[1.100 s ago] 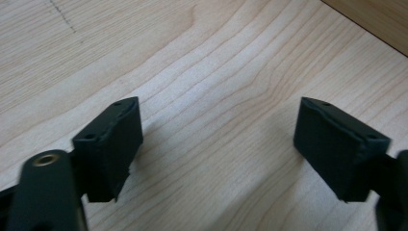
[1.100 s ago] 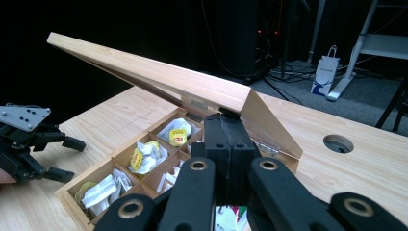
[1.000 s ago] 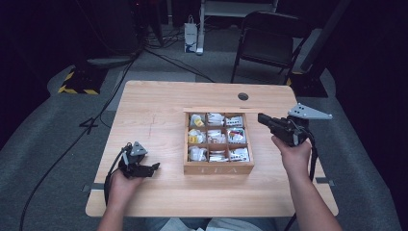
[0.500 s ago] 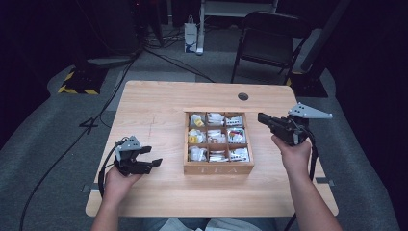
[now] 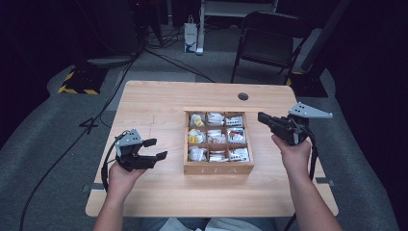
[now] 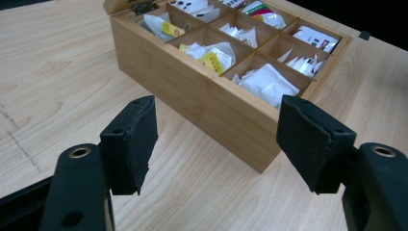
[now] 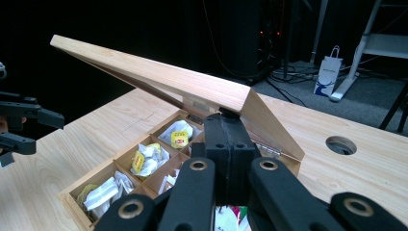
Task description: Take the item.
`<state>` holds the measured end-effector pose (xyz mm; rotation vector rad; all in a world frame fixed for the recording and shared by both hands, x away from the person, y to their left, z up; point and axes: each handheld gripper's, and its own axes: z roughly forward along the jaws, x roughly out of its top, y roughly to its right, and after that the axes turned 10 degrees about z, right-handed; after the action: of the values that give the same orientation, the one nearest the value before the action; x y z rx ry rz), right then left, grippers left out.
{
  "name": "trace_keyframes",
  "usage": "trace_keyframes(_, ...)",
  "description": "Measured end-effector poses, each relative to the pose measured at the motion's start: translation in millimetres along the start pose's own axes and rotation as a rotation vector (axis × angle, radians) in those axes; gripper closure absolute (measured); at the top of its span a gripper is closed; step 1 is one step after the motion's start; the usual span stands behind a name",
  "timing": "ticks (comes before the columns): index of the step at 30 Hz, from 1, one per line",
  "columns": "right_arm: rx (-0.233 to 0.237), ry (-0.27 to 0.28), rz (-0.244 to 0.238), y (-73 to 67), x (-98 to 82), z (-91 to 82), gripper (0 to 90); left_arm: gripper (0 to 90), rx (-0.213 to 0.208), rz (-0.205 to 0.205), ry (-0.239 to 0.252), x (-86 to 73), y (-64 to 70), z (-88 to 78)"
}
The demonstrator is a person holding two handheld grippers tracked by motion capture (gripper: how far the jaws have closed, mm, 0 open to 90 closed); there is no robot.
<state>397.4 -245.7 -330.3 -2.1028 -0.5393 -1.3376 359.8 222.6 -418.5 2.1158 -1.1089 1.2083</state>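
The left gripper [image 6: 216,139] has just been closing slightly, its 2 jaws wide apart and empty; beyond them sits 1 wooden tea box [image 6: 211,101] with 9 compartments. The right gripper [image 7: 230,144] has its jaws pressed together, their tips under the box's lid [image 7: 163,77].

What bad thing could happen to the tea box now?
1. The lid looks propped open on the tip of the shut right tool, not pinched, so it could slip and slam down.
2. The open left tool hangs beside the box; going in carelessly, it might knock the box or crumple tea bags.
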Motion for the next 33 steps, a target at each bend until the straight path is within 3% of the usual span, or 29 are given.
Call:
trace_keyframes(4,0.001,0.001,-0.001,0.3,0.2,0.0,90.0,32.8,-0.013,0.007,-0.01,7.4,3.9,3.9)
trace_keyframes(7,0.004,0.002,0.0,0.9,0.4,0.1,90.0,34.3,-0.021,0.043,-0.029,17.1,10.2,12.0)
trace_keyframes(10,0.006,0.003,0.004,1.2,1.1,0.4,90.0,34.0,-0.038,0.045,-0.02,22.3,14.2,16.7)
trace_keyframes(16,0.009,0.009,0.009,2.9,3.2,0.5,90.0,36.3,-0.066,0.109,-0.017,40.8,27.7,31.7)
trace_keyframes(22,0.017,0.01,0.017,4.5,4.7,0.7,90.0,36.1,-0.083,0.14,-0.026,50.4,35.9,42.9)
trace_keyframes(33,0.024,0.013,0.03,4.7,5.4,0.5,90.0,38.3,-0.146,0.144,-0.013,68.5,46.7,64.3)
